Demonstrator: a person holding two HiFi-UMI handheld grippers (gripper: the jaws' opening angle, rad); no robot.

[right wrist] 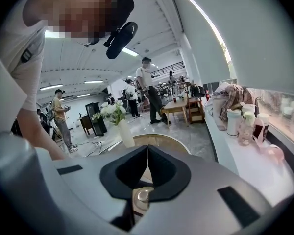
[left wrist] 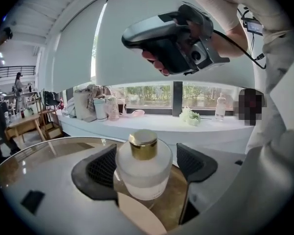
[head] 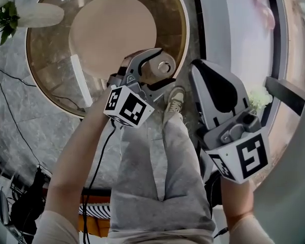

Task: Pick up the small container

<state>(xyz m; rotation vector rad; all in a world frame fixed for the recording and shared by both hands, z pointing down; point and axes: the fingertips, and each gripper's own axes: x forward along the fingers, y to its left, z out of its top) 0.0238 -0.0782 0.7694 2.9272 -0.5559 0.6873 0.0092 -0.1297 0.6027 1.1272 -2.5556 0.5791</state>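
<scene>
Head view: high above round brown glass table, facing steeply down. Left gripper view: low over table, close on frosted glass bottle with gold cap, facing white window ledge. Right gripper view: above table, angled down-outward. All share table, bottle.

Small container stood on round table near its right edge, between left gripper's jaws. Vase was by table's left rim. Right gripper hung right of left gripper, between table and counter.
</scene>
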